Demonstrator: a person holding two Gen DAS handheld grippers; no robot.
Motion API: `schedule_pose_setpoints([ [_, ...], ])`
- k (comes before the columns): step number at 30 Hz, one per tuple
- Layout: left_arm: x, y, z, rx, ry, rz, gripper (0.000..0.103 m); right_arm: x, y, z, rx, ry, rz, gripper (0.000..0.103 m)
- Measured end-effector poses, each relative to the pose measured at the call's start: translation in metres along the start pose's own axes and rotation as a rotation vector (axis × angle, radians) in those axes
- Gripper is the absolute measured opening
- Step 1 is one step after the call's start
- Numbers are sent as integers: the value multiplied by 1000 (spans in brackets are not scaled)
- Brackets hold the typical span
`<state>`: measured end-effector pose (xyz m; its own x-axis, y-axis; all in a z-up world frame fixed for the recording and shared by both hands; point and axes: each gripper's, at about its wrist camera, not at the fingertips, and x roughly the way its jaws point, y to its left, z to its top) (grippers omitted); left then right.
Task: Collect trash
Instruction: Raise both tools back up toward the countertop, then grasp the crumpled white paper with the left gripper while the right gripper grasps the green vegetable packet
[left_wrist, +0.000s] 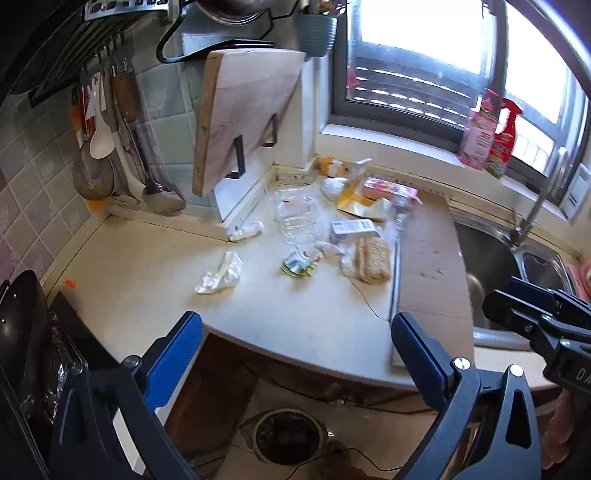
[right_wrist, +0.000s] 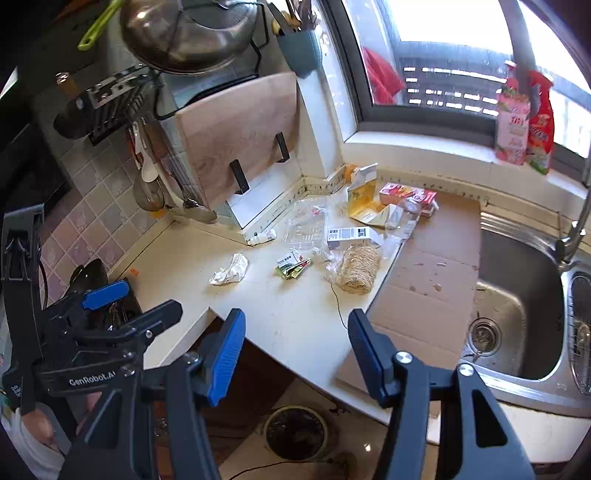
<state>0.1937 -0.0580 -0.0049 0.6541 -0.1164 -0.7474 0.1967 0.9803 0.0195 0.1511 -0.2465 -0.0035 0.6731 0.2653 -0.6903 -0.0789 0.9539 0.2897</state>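
Note:
Trash lies scattered on the white counter (left_wrist: 147, 280): a crumpled white tissue (left_wrist: 220, 274) (right_wrist: 231, 270), a green wrapper (left_wrist: 301, 260) (right_wrist: 292, 264), clear plastic packaging (left_wrist: 297, 216) (right_wrist: 306, 225), a small white tube (left_wrist: 246, 232) (right_wrist: 261, 237), a white labelled box (left_wrist: 352, 227) (right_wrist: 351, 234), a ball of twine in plastic (left_wrist: 373, 258) (right_wrist: 358, 267), a yellow carton (left_wrist: 360, 199) (right_wrist: 364, 199) and a pink box (left_wrist: 391, 190) (right_wrist: 406, 194). My left gripper (left_wrist: 295, 332) is open and empty at the counter's front edge. My right gripper (right_wrist: 295, 328) is open and empty beside it; it also shows in the left wrist view (left_wrist: 491, 304).
A cardboard sheet (left_wrist: 428, 266) (right_wrist: 428, 280) lies right of the trash, next to a steel sink (right_wrist: 517, 314). A cutting board (left_wrist: 243, 118) leans at the back. Utensils (left_wrist: 110, 147) hang on the wall. A round bin (left_wrist: 286, 435) (right_wrist: 295, 432) stands on the floor below.

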Motion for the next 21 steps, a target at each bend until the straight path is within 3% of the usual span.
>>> schedule_pose_setpoints([
  [10,87,58,31,-65,88,143,101,131,-31,59,108,189,115,57],
  [16,153,100,34,-131,192,153,101,216,-38,69,201,307,164,48],
  [21,202,117,29,-134,255,184,101,272,-38,64,280,407,197,47],
])
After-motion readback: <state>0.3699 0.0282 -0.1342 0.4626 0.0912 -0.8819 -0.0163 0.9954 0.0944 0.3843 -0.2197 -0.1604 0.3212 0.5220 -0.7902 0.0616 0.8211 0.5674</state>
